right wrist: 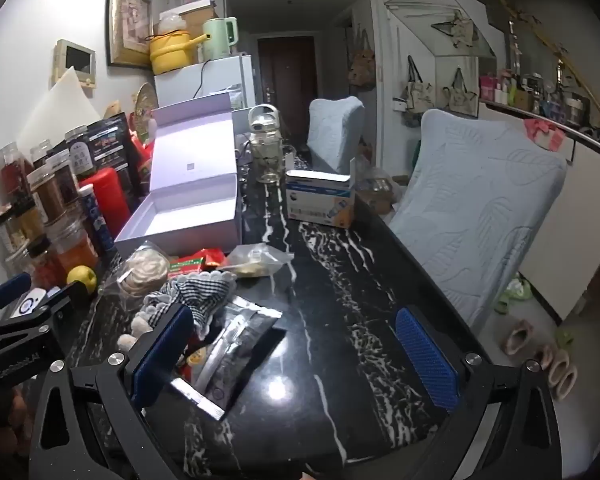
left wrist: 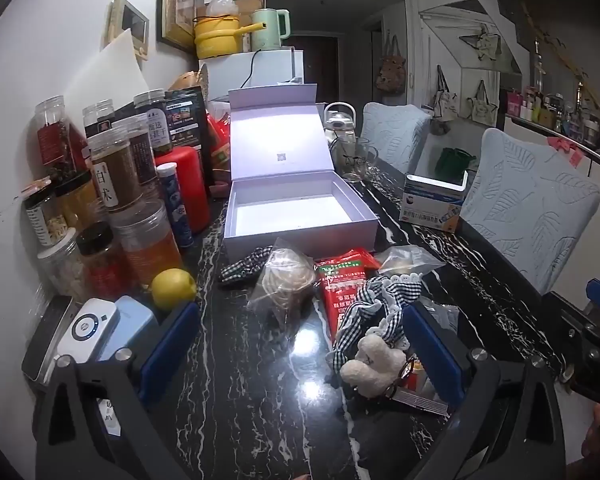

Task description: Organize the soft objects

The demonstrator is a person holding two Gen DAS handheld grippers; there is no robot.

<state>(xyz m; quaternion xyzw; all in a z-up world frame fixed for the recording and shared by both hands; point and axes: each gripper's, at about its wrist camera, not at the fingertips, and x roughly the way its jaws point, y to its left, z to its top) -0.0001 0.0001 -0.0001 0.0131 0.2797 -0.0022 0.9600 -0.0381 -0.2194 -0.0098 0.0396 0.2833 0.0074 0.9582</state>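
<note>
An open white gift box (left wrist: 364, 216) (right wrist: 132, 240) stands on the black marble table with nothing in it. In front of it lie a checked scrunchie (left wrist: 242, 267), a clear bag of coiled cord (left wrist: 286, 284) (right wrist: 144, 270), a red packet (left wrist: 340, 286), a clear zip bag (left wrist: 406, 259) (right wrist: 256, 262), a checked lace-edged cloth (left wrist: 380, 300) (right wrist: 198, 292) and a white plush toy (left wrist: 374, 360). My left gripper (left wrist: 300, 354) is open over bare table, with the plush just inside its right finger (left wrist: 432, 354) and untouched. My right gripper (right wrist: 294, 358) is open, a foil pouch (right wrist: 240, 334) lying by its left finger (right wrist: 162, 356).
Jars and bottles (left wrist: 112, 184) crowd the left wall, with a lemon (left wrist: 174, 288) and small devices (left wrist: 92, 326) in front. A glass jug (left wrist: 350, 156) and a blue-white carton (left wrist: 434, 204) (right wrist: 320, 200) stand farther back. Two covered chairs (right wrist: 480, 208) line the table's right edge; slippers (right wrist: 556, 364) lie on the floor.
</note>
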